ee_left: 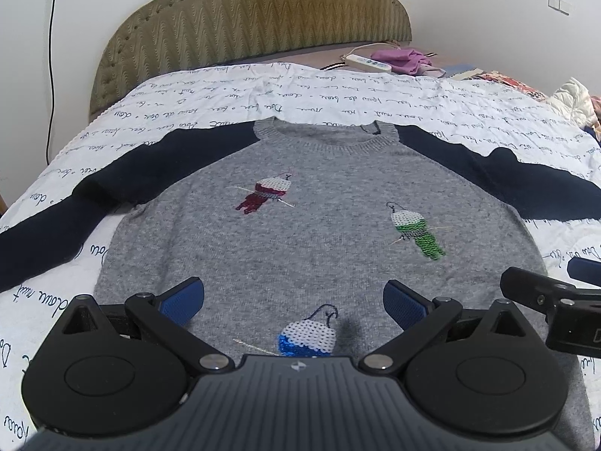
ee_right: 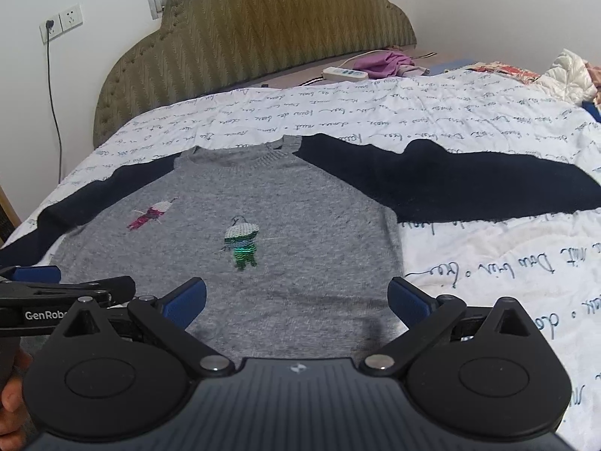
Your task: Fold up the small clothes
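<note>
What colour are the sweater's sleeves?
Dark navy, almost black, against the grey body of the sweater; the sleeves show best in the right wrist view.

Grey navy-sleeved sweater [ee_left: 319,233], spread flat

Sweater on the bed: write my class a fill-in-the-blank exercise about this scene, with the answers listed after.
1. The grey sweater has sleeves coloured ____.
2. The left gripper and the right gripper are both ____.
3. The sweater lies spread flat on a white sheet printed with ____.
4. The sequin figure nearest the right sleeve is ____.

Answers: navy; open; handwriting; green
</note>
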A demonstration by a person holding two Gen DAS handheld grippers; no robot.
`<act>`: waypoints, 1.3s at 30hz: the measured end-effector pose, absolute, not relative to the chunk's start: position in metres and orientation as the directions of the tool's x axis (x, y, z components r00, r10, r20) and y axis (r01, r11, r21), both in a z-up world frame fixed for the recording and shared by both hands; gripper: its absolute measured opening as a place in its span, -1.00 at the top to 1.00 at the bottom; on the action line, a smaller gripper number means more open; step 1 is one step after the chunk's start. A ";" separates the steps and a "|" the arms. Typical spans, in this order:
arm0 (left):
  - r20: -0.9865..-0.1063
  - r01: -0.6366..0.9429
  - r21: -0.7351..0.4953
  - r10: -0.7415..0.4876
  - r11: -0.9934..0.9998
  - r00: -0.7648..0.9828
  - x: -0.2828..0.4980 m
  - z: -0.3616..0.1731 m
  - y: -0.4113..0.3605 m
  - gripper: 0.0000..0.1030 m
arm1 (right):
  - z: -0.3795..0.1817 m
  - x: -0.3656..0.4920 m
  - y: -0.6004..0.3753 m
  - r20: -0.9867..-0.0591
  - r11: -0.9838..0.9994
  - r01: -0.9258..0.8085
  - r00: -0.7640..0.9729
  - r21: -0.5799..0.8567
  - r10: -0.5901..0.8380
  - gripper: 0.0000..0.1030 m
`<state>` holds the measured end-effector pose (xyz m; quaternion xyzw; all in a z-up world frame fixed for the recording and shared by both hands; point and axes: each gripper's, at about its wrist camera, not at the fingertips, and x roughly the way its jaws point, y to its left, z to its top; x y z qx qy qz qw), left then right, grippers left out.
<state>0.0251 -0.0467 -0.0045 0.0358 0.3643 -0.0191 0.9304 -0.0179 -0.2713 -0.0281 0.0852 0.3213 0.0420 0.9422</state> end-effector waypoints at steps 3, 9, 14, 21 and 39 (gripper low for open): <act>-0.678 0.065 0.055 -0.010 0.996 0.735 0.025 -0.005 -0.049 -1.00 | -0.029 -0.019 -0.276 -0.592 0.977 -0.026 0.792 0.211 0.149 -1.00; -0.678 0.068 0.059 -0.010 0.996 0.735 0.025 -0.006 -0.050 -1.00 | -0.031 -0.019 -0.281 -0.586 0.969 -0.047 0.789 0.241 0.184 -1.00; -0.681 0.071 0.060 -0.011 0.996 0.732 0.025 -0.007 -0.053 -1.00 | -0.032 -0.019 -0.285 -0.581 0.968 -0.041 0.793 0.249 0.183 -1.00; -0.684 0.078 0.070 -0.009 0.995 0.729 0.027 -0.009 -0.059 -1.00 | -0.033 -0.018 -0.296 -0.576 0.964 -0.015 0.799 0.267 0.173 -1.00; -0.688 0.098 0.094 -0.007 0.991 0.725 0.030 -0.012 -0.073 -1.00 | -0.037 -0.017 -0.311 -0.565 0.956 0.002 0.807 0.292 0.171 -1.00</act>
